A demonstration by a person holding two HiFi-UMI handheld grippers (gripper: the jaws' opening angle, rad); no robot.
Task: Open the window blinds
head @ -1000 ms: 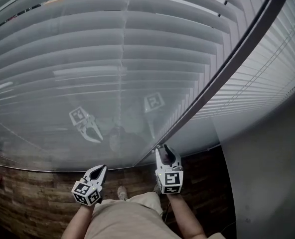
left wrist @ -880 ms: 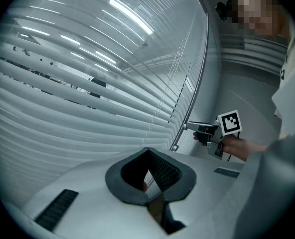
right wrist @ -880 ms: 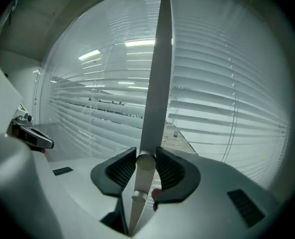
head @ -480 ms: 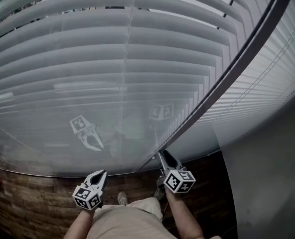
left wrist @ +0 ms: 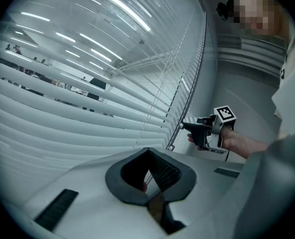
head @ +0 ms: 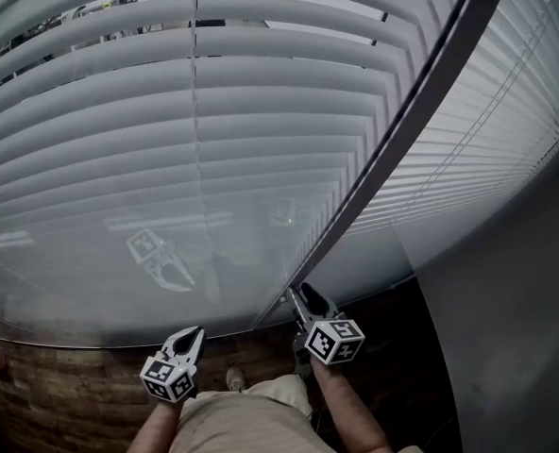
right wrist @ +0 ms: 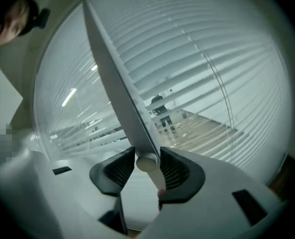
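Nearest me, the left claw (left wrist: 147,152) sits idle low in front of the window. Its tips are together with nothing in them, and it has kept its place over the last second.

The right claw (right wrist: 147,159) is doing the work. The round end of the wand (right wrist: 135,128) stands between its pads with both touching it, but the jaws are opening now, so the hold is easing. Since a second ago this claw has rolled about its own line. Its cube (head: 334,340), which faced me square, now sits canted to one side. The wand runs up from the claw alongside the dark frame (head: 416,111).

Further out, the blinds (head: 213,111) have answered the twist. A second ago the slats read as a nearly unbroken pale sheet. Now dark gaps show between the upper ones, and through them I can pick out ceiling lights and a room beyond. Lower down the slats look hazy from my angle, and I cannot say how far they have tilted there.

I judge the job partly done: the slats are turning, but not yet edge-on. The loosening grip looks to me like a release to take a fresh bite for another twist. The risk is the wand swinging off the pads before I close again.
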